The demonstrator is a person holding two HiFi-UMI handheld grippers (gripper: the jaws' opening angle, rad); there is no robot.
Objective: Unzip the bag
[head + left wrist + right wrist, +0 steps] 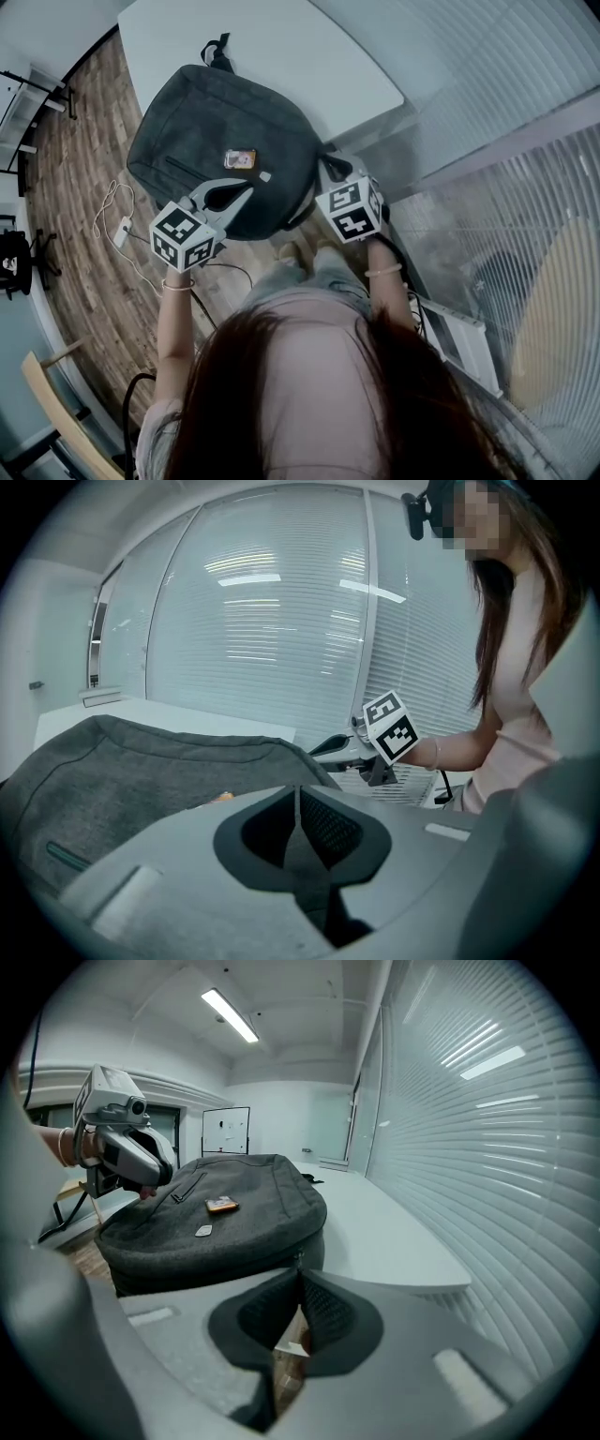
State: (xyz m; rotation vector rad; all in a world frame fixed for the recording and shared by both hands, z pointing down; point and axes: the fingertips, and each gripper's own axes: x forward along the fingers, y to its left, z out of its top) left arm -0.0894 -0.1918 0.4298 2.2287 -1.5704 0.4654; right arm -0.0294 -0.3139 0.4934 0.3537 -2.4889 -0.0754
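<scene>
Office (glass-walled): white table [281, 47], slatted blinds [487, 1101], ceiling strip light [230, 1014].

A: What does the room look like?
B: There's a white counter [281, 56] at upper centre, a wood-plank floor [84, 187] on the left and slatted blinds [525, 112] on the right.
A: And the light?
B: One ceiling strip light [230, 1014], upper left.

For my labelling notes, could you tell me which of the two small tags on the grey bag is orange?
The rectangular tag near the middle of the bag is orange; the smaller tag beside it is pale grey.
</scene>
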